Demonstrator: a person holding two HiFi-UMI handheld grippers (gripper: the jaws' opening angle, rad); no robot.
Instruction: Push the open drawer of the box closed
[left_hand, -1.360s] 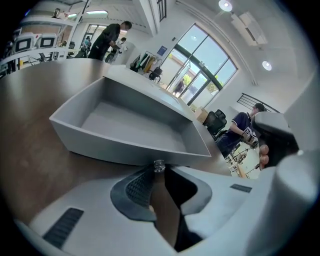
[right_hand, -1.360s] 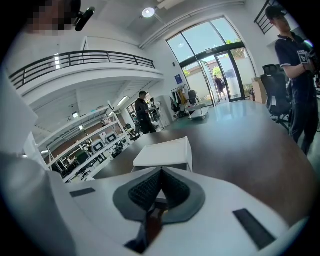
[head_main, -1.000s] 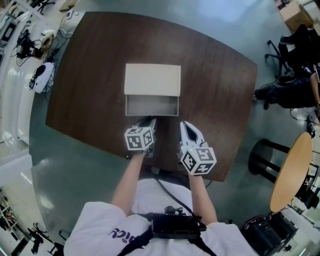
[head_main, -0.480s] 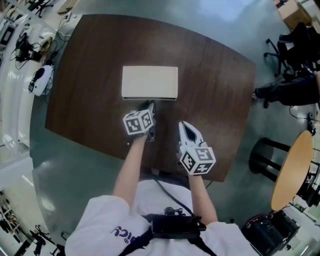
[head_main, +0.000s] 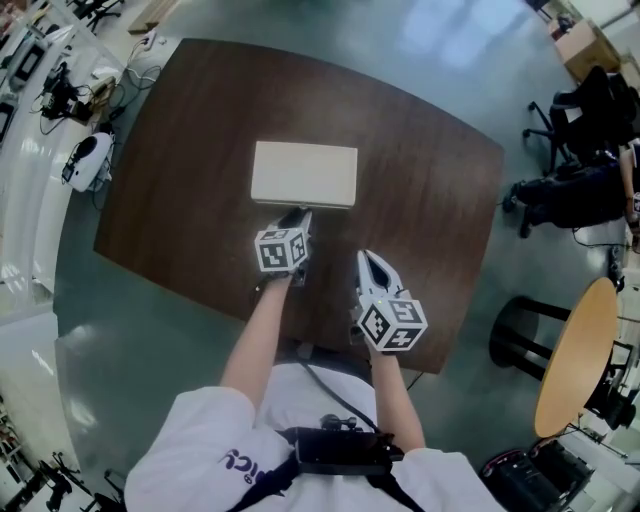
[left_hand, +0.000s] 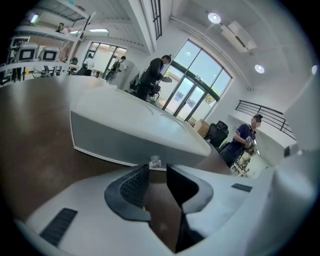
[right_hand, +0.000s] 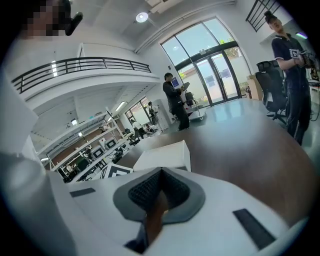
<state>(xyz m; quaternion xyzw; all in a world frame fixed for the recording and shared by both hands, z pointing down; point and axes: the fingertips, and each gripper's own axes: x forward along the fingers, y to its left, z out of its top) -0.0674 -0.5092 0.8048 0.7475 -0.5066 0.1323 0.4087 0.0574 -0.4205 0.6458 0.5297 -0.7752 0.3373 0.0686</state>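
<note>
On grey floor (head_main: 130, 330), brown table (head_main: 420, 190) bears the box (head_main: 304, 173)

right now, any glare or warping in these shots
Head view: pale glare on the floor, table edges bowed. Left gripper view: fisheye, dark corners, box looks curved. Right gripper view: bright glass doors behind, dark corners.

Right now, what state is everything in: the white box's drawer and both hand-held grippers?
White rectangular box: drawer closed, its front flush with the box body.
Small clear drawer knob: free, just ahead of the left jaws, not gripped.
Left hand-held gripper: jaws slightly apart, nothing between them.
Right hand-held gripper: jaws together, empty, held back from the box.
</note>
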